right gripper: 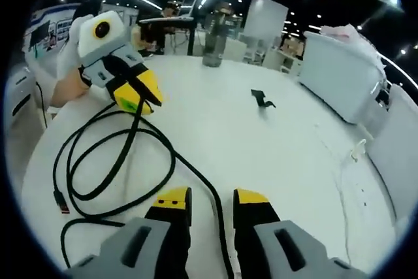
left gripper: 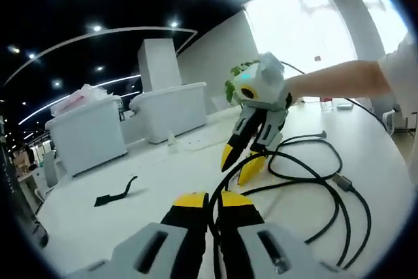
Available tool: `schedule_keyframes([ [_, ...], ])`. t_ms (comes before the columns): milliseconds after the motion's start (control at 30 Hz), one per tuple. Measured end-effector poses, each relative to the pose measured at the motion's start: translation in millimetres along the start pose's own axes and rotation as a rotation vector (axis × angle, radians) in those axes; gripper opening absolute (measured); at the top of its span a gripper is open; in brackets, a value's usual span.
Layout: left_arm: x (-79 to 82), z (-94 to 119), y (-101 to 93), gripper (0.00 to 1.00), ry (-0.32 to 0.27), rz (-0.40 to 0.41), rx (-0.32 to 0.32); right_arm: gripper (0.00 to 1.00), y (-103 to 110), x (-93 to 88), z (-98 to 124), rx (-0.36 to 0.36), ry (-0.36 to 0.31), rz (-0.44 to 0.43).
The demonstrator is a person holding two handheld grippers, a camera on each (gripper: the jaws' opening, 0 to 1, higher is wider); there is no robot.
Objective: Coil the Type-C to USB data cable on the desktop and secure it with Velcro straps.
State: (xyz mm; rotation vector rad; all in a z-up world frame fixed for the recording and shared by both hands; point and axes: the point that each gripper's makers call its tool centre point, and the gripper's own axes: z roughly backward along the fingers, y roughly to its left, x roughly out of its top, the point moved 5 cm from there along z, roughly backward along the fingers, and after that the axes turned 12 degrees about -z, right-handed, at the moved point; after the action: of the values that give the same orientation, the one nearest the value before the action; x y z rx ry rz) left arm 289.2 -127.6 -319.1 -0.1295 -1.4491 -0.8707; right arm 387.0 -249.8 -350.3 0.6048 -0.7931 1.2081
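On the white desk the cable lies in loose loops between both grippers, the left gripper pinching one strand, the right gripper slightly open around another, the strap well beyond.

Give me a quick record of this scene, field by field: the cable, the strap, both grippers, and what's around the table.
surface: white table
cable: black data cable, lying in loose loops, not yet tied
cable ends: one plug lies at the loop's outer edge
left gripper: jaws shut on the cable
right gripper: jaws apart, cable running between them; whether they grip it is unclear
strap: black Velcro strap, lying apart from the cable, untouched
nearby: white bins at the table's edge, a dark bottle at the far side
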Motion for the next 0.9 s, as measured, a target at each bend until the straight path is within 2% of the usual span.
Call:
schedule_keyframes([
  [33, -0.1, -0.2, -0.1, 0.07, 0.001, 0.0, -0.001, 0.23, 0.5, -0.4, -2.0, -0.008, 0.006, -0.022],
  [200, 0.8, 0.1, -1.5, 0.07, -0.008, 0.008, -0.008, 0.1, 9.1, 5.1, -11.8, 0.028, -0.003, 0.029],
  [333, -4.1, -2.9, -3.8, 0.07, 0.003, 0.005, -0.024, 0.05, 11.9, 10.3, -13.0, 0.02, 0.002, 0.21],
  [400, -6.2, -5.1, -6.0, 0.08, 0.007, 0.007, -0.033, 0.05, 16.8, 12.0, -11.4, 0.014, -0.008, 0.209],
  [500, -14.9, -7.9, -3.9, 0.08, 0.033, -0.014, -0.04, 0.04, 19.5, 23.2, -6.4, -0.026, -0.057, 0.243],
  [567, -23.3, -10.1, -0.7, 0.08, 0.06, -0.02, -0.031, 0.04, 19.8, 29.4, -4.3, -0.057, -0.067, 0.261],
  [633, -22.8, -8.6, 0.2, 0.09, 0.058, -0.015, -0.027, 0.04, 22.3, 32.7, -3.4, -0.076, -0.061, 0.294],
  [733, -21.7, -7.1, 3.9, 0.11, 0.051, -0.006, -0.012, 0.03, 32.0, 35.9, -2.2, -0.062, -0.074, 0.313],
  [767, -23.7, -7.6, 5.2, 0.16, 0.065, -0.025, 0.011, 0.03, 37.0, 38.6, -0.8, -0.057, -0.087, 0.323],
  [833, -26.5, -9.6, 4.5, 0.22, 0.074, -0.037, 0.013, 0.03, 46.4, 45.1, 1.5, -0.047, -0.115, 0.343],
  [900, -26.7, -12.4, 3.6, 0.21, 0.08, -0.043, 0.008, 0.03, 57.3, 50.8, 2.6, -0.02, -0.13, 0.365],
])
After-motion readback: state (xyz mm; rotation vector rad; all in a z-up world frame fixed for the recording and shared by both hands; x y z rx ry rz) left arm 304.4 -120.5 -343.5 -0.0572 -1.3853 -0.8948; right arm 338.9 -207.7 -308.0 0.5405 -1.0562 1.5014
